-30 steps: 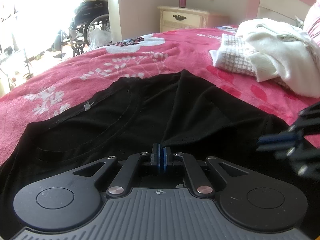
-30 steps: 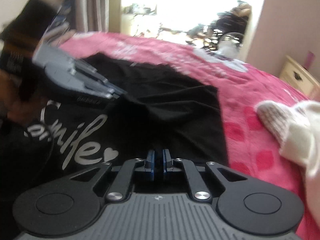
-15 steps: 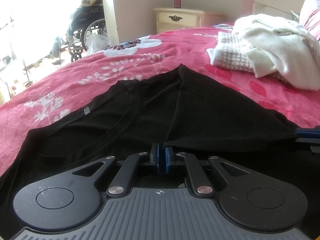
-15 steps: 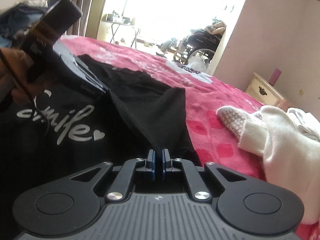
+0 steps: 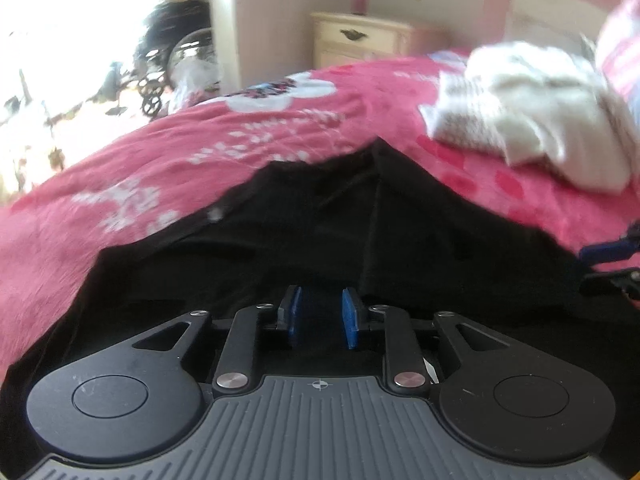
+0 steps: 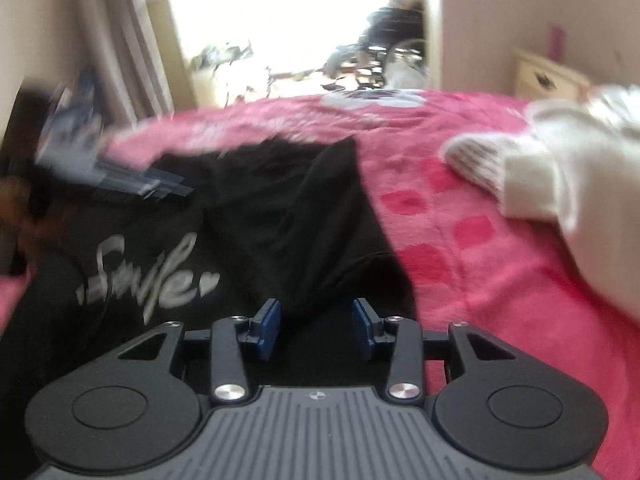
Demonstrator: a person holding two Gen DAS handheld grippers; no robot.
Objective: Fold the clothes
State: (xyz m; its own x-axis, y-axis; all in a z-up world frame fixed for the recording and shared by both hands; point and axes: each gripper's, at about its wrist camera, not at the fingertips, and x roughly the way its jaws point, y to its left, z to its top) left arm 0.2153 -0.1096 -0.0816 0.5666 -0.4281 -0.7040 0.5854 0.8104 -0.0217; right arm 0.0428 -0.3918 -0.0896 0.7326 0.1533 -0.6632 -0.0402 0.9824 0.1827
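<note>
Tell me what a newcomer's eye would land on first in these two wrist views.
First, the black T-shirt spread across the bright pink bedspread, its silver "Smile" lettering showing on the left of the right wrist view. Next, the heap of white clothes at the bed's far right, near the headboard. In front, the left hand-held gripper and right hand-held gripper are both opening over the black cloth, pads apart, gripping nothing.

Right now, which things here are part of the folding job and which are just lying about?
Job: black T-shirt with "Smile" print; left gripper and right gripper, both opening over it.
Lying about: white clothes pile, nightstand, wheelchair, curtain.
</note>
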